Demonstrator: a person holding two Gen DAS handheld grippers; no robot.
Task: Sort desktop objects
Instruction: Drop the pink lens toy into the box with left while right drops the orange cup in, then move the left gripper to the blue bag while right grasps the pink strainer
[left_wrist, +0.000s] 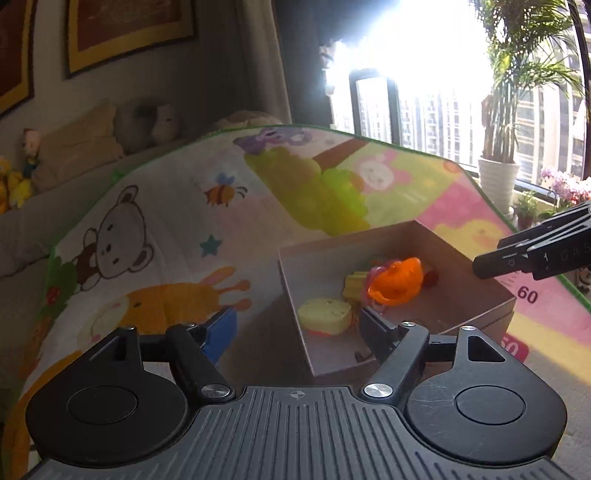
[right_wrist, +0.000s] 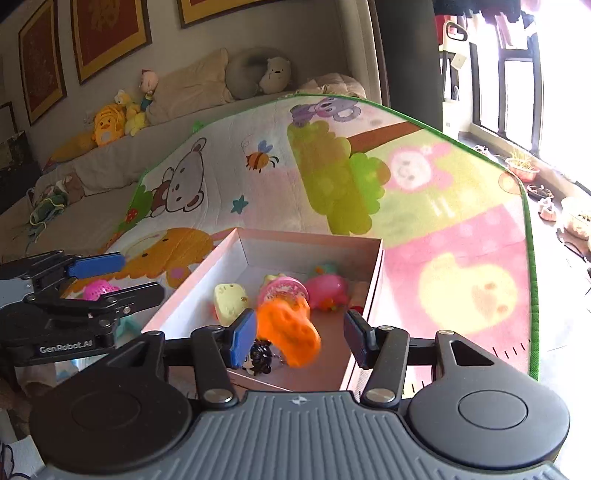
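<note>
Both tongs are being held released: right gripper (right_wrist: 299, 338) over the box (right_wrist: 192, 291), the orange toy (right_wrist: 291, 332) blurred between its spread pads; left gripper (left_wrist: 295, 332) farther, beside the box.

orange toy (right_wrist: 291, 338): motion-blurred | black item (right_wrist: 260, 356): partly hidden

Both wrist cameras look forward and slightly down over the play mat (left_wrist: 166, 229) toward the sofa wall. The left view sits close at the box's (left_wrist: 295, 291) left corner; the right view hangs near its near edge (right_wrist: 258, 382). They share box, mat and sofa.
</note>
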